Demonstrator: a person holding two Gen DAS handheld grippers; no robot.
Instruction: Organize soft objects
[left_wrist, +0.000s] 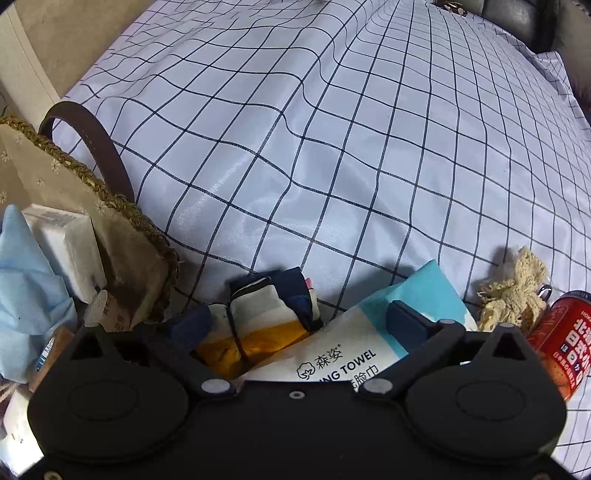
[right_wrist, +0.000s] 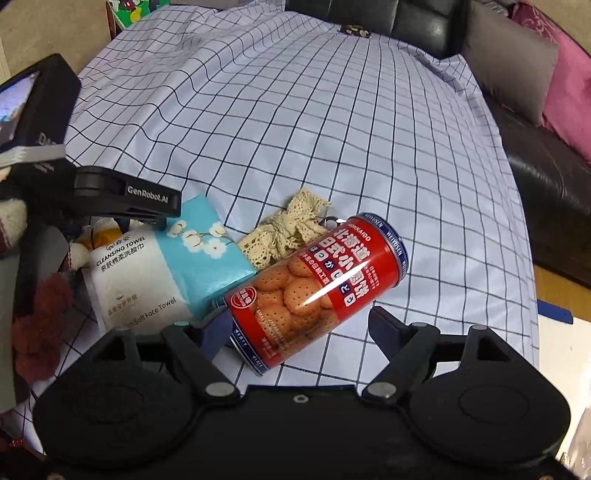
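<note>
Your left gripper (left_wrist: 297, 315) gapes wide over the folded cloth (left_wrist: 258, 317) and glossy towel pack (left_wrist: 354, 354); your right gripper (right_wrist: 299, 326), wide open, straddles the cylindrical biscuit tin (right_wrist: 317, 291), gripping nothing, near crocheted lace (right_wrist: 288, 229).

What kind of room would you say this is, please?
Probably a living room at home: a table under a checked cloth, a black leather sofa with cushions behind it, and a lined basket of household bits.
</note>
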